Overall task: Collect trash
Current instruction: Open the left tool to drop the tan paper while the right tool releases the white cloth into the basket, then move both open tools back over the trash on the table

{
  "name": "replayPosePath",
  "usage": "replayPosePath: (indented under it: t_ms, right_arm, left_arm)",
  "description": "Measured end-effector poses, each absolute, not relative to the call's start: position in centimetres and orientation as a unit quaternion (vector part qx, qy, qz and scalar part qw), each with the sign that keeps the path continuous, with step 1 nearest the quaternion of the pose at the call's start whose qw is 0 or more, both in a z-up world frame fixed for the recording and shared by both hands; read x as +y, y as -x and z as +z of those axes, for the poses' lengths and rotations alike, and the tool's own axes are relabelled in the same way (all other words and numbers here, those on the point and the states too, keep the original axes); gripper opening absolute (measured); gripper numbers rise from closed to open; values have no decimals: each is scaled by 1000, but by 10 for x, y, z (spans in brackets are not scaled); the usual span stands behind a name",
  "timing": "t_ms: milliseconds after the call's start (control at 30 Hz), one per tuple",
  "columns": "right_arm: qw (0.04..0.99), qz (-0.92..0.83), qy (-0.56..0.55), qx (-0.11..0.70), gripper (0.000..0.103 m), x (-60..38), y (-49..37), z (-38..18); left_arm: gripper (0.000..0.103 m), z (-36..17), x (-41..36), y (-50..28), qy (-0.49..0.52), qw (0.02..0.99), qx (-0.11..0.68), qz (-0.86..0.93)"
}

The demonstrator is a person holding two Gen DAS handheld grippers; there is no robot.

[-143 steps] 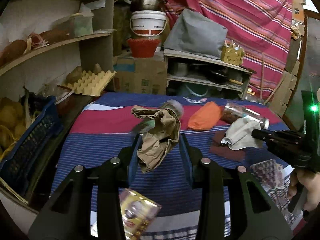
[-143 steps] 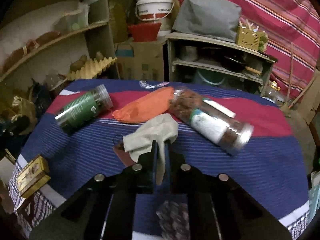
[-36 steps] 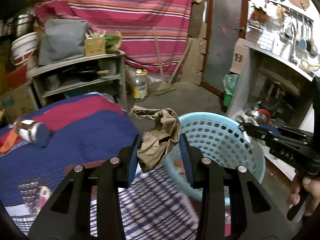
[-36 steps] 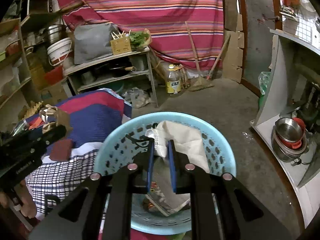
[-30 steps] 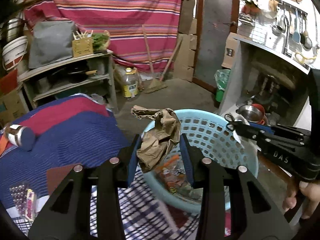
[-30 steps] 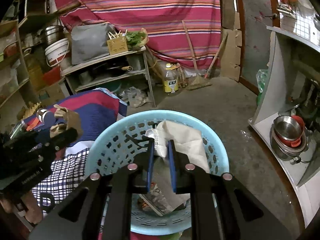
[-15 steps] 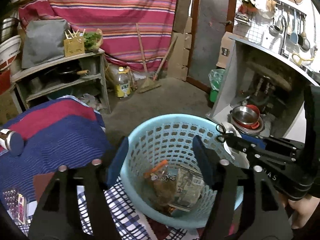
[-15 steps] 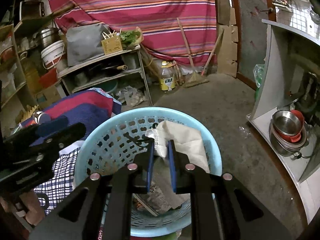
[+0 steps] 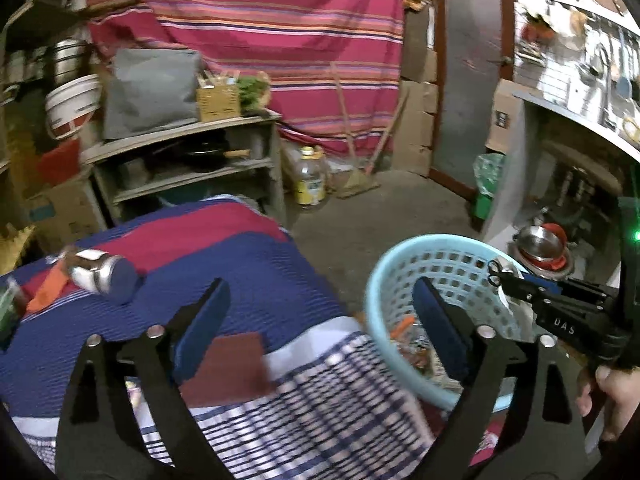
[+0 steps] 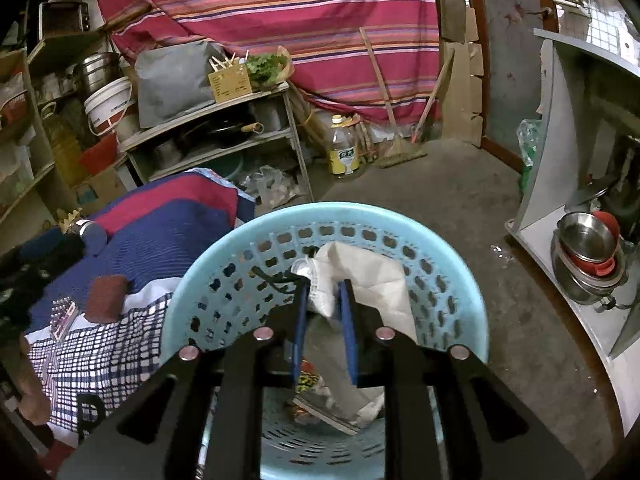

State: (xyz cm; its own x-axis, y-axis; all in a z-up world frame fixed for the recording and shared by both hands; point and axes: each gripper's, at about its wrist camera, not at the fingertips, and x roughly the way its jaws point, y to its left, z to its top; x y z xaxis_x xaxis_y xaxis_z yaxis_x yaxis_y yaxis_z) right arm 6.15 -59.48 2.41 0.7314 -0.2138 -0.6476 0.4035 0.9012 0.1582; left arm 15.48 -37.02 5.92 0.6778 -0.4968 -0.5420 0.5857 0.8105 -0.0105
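Observation:
A light blue plastic basket (image 10: 460, 280) stands on the floor beside the table, with wrappers and paper in its bottom; it also shows in the left wrist view (image 9: 384, 268). My right gripper (image 10: 325, 296) is above the basket, its jaws a little apart around a crumpled white paper (image 10: 364, 276) that hangs into the basket. It also shows in the left wrist view (image 9: 504, 276). My left gripper (image 9: 320, 300) is wide open and empty, over the table's edge left of the basket.
The table has a blue and red striped cloth (image 9: 224, 248) with a jar (image 9: 100, 272), an orange packet (image 9: 48, 288) and a dark red pad (image 9: 228, 364) on it. A grey shelf unit (image 9: 192, 164) stands behind. A steel bowl stack (image 10: 588, 252) sits at right.
My left gripper opened and dropped the brown paper into the basket, then swung left toward the table. My right gripper stays over the basket with the white paper, its jaws slightly wider.

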Motion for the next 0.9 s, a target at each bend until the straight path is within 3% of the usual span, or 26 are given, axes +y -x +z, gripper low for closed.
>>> replayPosePath:
  t_ms: [100,200,333,500,900]
  right_arm:
    - [915,-173,-148,332,34,-587,-70,22]
    - [913,-181,-147,334,65,-579,-77,22]
    - [912,-186,-135,339,82,-567,-86,25]
    - [913,-192,-125,337,91,-549,-90,31]
    - [928,-170,-82,321,91,-474,-108,52]
  left_arm:
    - [94,63,-347,-158,-73,919,268,-279]
    - [96,64,-323,-161,-69,926,265,-260]
    - [97,65,-287,-165,-55,934,266,-233]
    - [97,69,-246,-171,-49,941,266,-203]
    - [97,76,-148,-182,-56,953,262,-140]
